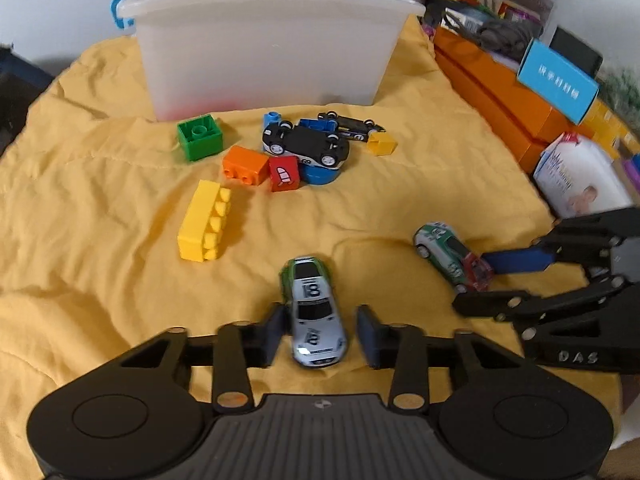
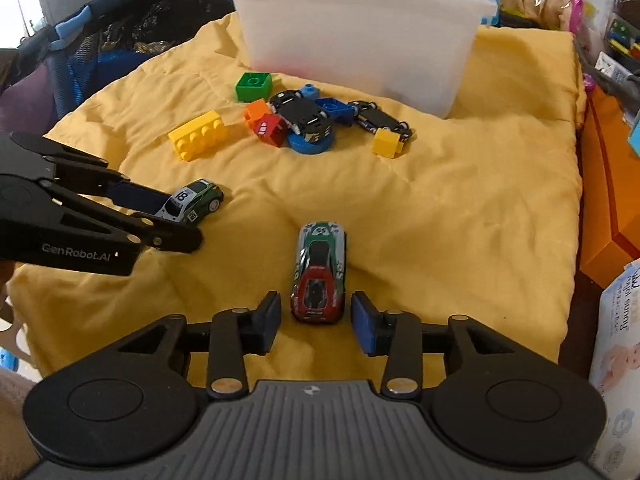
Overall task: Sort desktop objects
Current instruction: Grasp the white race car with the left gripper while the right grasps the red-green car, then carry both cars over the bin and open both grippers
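Cars are lying on the yellow cloth (image 1: 100,184) before the bin (image 1: 264,40). Both look small, rigid, light, on free-rolling wheels; flat side panels are offering the surest hold. Left tongs (image 1: 320,334) are straddling the silver car (image 1: 314,314), jaws wide. Right tongs (image 2: 316,320) are straddling the red-green car (image 2: 320,272), likewise wide, both held low and level.

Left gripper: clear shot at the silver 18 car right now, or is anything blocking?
Probably yes. The left gripper is open with the silver 18 car already between its fingers, lying alone on the yellow cloth. The right gripper is off to the side, around the red-green car.
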The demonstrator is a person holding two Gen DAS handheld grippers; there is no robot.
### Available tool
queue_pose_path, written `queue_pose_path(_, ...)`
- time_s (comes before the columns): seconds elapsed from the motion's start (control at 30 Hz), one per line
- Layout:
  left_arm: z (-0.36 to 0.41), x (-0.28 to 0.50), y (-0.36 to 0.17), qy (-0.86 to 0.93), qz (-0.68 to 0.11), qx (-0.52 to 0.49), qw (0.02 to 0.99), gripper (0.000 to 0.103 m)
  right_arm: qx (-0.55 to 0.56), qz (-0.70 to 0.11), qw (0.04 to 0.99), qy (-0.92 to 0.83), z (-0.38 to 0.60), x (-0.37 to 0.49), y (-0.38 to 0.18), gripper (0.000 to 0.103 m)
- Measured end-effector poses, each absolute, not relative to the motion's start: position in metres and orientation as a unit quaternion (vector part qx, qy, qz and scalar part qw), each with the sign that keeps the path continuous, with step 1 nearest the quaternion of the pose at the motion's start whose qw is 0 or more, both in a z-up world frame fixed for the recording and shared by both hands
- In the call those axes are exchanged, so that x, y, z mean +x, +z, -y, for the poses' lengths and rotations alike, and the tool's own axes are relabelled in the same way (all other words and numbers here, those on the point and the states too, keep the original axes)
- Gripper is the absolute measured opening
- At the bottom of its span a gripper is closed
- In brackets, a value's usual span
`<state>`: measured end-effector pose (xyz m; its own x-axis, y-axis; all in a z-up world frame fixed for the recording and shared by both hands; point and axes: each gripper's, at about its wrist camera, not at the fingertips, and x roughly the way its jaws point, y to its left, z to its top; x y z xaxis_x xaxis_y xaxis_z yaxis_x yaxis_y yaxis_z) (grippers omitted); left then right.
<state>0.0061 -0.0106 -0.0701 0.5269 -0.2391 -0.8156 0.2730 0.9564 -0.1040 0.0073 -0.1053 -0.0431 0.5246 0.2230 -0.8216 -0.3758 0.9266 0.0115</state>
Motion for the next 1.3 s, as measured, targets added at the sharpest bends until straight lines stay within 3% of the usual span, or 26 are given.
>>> queue_pose_path(0.17,0.006,0.005,-0.069,-0.151,-0.469,0.009,0.87,0.034,-0.087,-0.446,0.874,0.169,0.102,0.014,-0.047,0.042)
queue_pose_path(0.23,0.005,0.002,-0.068,-0.157,-0.472,0.006,0.868,0.034,-0.092,-0.447,0.872,0.178,0.1,0.012,-0.047,0.033)
queue_pose_path(0.4,-0.002,-0.009,-0.057,-0.169,-0.475,-0.009,0.864,0.034,-0.109,-0.443,0.868,0.197,0.095,0.001,-0.038,0.033)
queue_pose_path(0.67,-0.015,-0.005,0.009,-0.168,-0.397,0.007,0.902,0.034,-0.105,-0.379,0.901,0.183,0.099,0.016,0.015,0.033)
queue_pose_path(1.03,-0.029,0.095,0.104,-0.12,-0.257,0.049,0.958,0.034,-0.086,-0.29,0.941,0.15,0.103,0.123,0.093,0.033)
queue_pose_path(1.3,-0.023,0.177,0.079,-0.058,-0.286,0.043,0.956,0.035,-0.056,-0.333,0.934,0.12,0.09,0.198,0.073,0.034)
